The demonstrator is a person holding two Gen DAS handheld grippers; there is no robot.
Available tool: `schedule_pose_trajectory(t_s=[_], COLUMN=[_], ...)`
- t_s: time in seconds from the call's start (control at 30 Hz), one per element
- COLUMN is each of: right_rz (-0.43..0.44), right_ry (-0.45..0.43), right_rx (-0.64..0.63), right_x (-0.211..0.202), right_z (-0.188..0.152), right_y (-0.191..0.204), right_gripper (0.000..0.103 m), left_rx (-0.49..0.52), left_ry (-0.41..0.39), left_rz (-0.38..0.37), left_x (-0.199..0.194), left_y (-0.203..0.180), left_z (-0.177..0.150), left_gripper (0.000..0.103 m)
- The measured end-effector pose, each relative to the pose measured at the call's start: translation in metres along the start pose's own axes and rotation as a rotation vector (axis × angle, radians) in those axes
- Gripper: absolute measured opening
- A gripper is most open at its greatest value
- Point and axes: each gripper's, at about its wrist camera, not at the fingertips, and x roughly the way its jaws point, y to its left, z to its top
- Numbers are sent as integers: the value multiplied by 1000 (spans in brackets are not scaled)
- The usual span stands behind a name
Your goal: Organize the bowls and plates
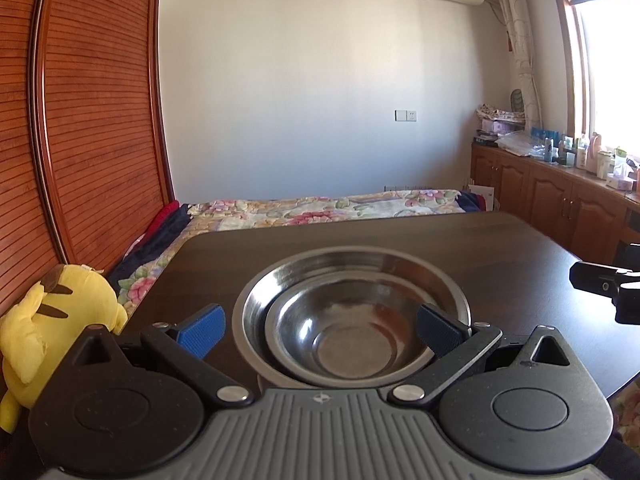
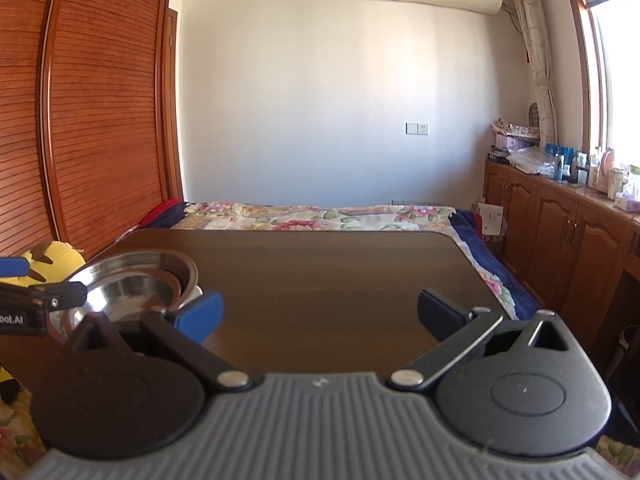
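Observation:
A small steel bowl (image 1: 344, 332) sits nested inside a larger steel bowl (image 1: 360, 268) on the dark wooden table (image 1: 500, 248). My left gripper (image 1: 320, 334) is open and empty, its blue pads (image 1: 202, 330) either side of the bowls' near rim, just above them. In the right wrist view the nested bowls (image 2: 132, 284) are at the table's left, with the left gripper's finger (image 2: 44, 298) over them. My right gripper (image 2: 318, 316) is open and empty over bare table (image 2: 320, 272), to the right of the bowls. It shows at the right edge of the left wrist view (image 1: 608, 284).
A yellow plush toy (image 1: 52, 328) sits off the table's left edge. A bed with a floral quilt (image 1: 320, 208) lies beyond the far edge. Wooden cabinets (image 1: 560, 200) with bottles run along the right wall. A slatted wardrobe (image 1: 80, 120) stands on the left.

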Motion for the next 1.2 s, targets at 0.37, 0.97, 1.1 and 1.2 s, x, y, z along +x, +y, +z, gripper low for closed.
schedule_pose_trajectory(t_s=[0.37, 0.97, 1.1, 1.2], right_rz=[-4, -5, -4, -4], right_ry=[3, 5, 6, 5], right_rx=[-3, 5, 6, 6], right_x=[2, 1, 2, 2], right_z=[-4, -3, -3, -4], right_y=[-3, -6, -6, -6], right_gripper=[103, 103, 103, 103], left_rx=[1, 3, 3, 3], left_ry=[13, 10, 9, 9], left_rz=[8, 7, 6, 6], left_x=[5, 3, 3, 3], left_y=[4, 4, 4, 4], left_z=[-5, -3, -3, -3], left_gripper=[102, 102, 102, 102])
